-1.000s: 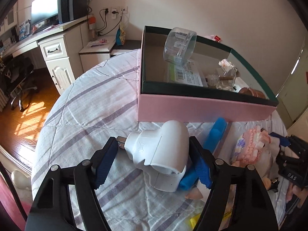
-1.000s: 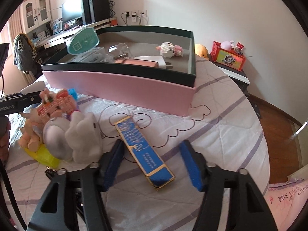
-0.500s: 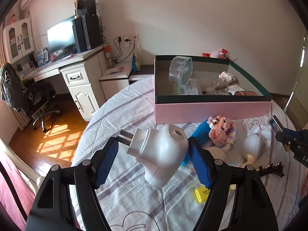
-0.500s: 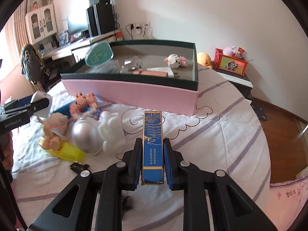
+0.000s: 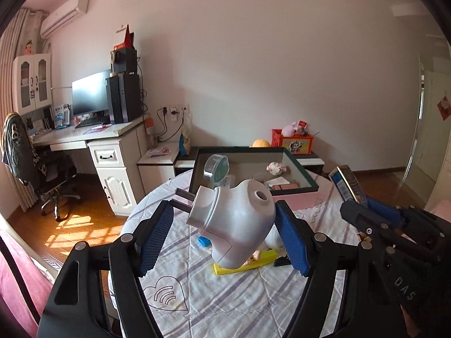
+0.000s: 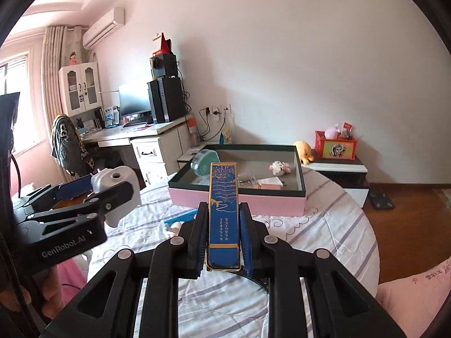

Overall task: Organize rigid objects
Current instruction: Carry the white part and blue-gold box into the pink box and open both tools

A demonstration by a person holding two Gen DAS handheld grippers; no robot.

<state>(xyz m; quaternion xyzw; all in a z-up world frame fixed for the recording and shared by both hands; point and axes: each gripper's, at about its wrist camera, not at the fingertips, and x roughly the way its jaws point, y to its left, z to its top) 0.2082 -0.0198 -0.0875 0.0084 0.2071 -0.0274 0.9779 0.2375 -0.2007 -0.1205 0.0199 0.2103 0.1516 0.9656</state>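
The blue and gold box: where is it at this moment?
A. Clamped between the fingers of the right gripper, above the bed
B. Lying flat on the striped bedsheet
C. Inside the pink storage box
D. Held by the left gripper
A: the blue and gold box sits squeezed between the blue pads of the right gripper, lifted off the sheet, short of the pink storage box.

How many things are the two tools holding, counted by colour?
White: 1, the white plug in the left tool
Blue: 1, the blue box in the right tool
Total: 2
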